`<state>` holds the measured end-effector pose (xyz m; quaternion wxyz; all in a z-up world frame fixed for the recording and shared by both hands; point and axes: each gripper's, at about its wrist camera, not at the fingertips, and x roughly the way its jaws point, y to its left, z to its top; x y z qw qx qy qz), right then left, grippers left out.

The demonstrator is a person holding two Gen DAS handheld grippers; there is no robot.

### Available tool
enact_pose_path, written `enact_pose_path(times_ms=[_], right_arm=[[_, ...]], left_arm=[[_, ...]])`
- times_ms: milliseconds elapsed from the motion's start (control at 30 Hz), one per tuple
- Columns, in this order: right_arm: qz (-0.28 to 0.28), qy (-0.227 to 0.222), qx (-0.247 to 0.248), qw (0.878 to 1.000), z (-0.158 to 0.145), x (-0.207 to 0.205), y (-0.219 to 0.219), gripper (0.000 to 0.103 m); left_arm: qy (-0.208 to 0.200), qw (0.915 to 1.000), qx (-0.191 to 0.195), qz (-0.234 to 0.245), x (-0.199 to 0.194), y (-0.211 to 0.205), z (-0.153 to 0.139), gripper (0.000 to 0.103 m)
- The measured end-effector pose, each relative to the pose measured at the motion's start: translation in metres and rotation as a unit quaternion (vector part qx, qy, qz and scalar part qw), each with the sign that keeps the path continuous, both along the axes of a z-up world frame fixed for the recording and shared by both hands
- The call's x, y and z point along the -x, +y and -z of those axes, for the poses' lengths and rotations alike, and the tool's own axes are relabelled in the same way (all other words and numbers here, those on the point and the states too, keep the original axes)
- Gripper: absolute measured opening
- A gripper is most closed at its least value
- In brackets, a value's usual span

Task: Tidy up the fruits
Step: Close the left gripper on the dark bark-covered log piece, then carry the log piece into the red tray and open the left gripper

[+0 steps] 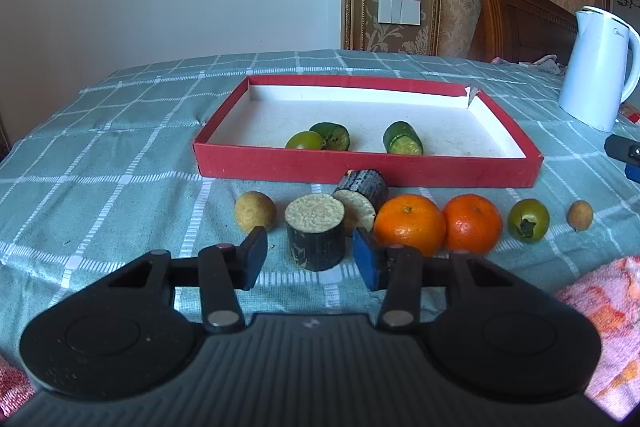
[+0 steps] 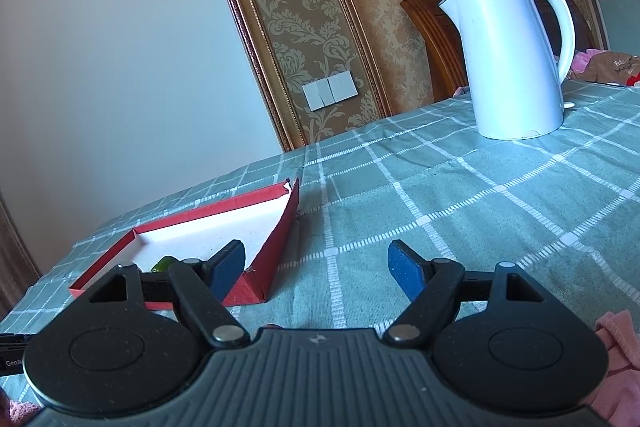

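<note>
A red tray (image 1: 360, 175) holds a green tomato (image 1: 304, 141) and two green cucumber pieces (image 1: 403, 139). In front of it on the cloth lie a yellow-brown round fruit (image 1: 255, 211), two dark cut cylinders (image 1: 315, 237) (image 1: 360, 193), two oranges (image 1: 410, 223) (image 1: 472, 223), a green tomato (image 1: 528, 220) and a small brown fruit (image 1: 579, 214). My left gripper (image 1: 310, 261) is open, its fingers on either side of the near dark cylinder, not touching it. My right gripper (image 2: 318, 273) is open and empty, right of the tray (image 2: 276, 251), over bare cloth.
A white electric kettle (image 2: 512, 59) stands at the back right of the table; it also shows in the left wrist view (image 1: 596, 67). A pink cloth (image 1: 604, 311) lies at the near right edge. The checked tablecloth (image 2: 480, 211) covers the table.
</note>
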<state>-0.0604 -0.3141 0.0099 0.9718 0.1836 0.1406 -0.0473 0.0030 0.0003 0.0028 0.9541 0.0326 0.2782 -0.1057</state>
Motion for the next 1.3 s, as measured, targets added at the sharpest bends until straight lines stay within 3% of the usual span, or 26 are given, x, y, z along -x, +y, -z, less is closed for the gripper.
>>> enact_pose_path(times_ms=[167, 400, 633, 933, 1167, 1200, 1300], right_arm=[[-0.001, 0.004, 0.000, 1.000, 0.000, -0.002, 0.000, 0.078], [-0.001, 0.004, -0.003, 1.000, 0.000, -0.001, -0.001, 0.078], [0.000, 0.004, -0.005, 1.000, 0.000, -0.002, -0.001, 0.078], [0.002, 0.002, -0.012, 1.000, 0.002, -0.002, 0.000, 0.078], [0.003, 0.001, -0.017, 1.000, 0.002, -0.002, -0.001, 0.078], [0.003, 0.001, -0.018, 1.000, 0.002, -0.002, -0.002, 0.078], [0.003, 0.002, -0.021, 1.000, 0.003, -0.003, -0.002, 0.079]], left_arm=[[0.010, 0.9999, 0.003, 0.002, -0.011, -0.003, 0.003, 0.030], [0.013, 0.9998, -0.013, -0.008, -0.013, -0.012, -0.003, 0.030], [-0.022, 0.9992, -0.031, -0.016, -0.016, -0.023, -0.025, 0.030], [-0.058, 0.9961, -0.060, -0.028, -0.067, -0.045, -0.050, 0.030], [-0.038, 0.9946, -0.080, -0.053, -0.111, -0.051, -0.044, 0.032], [-0.039, 0.9944, -0.080, -0.057, -0.112, -0.050, -0.042, 0.036], [-0.044, 0.9936, -0.081, -0.066, -0.107, -0.046, -0.039, 0.066]])
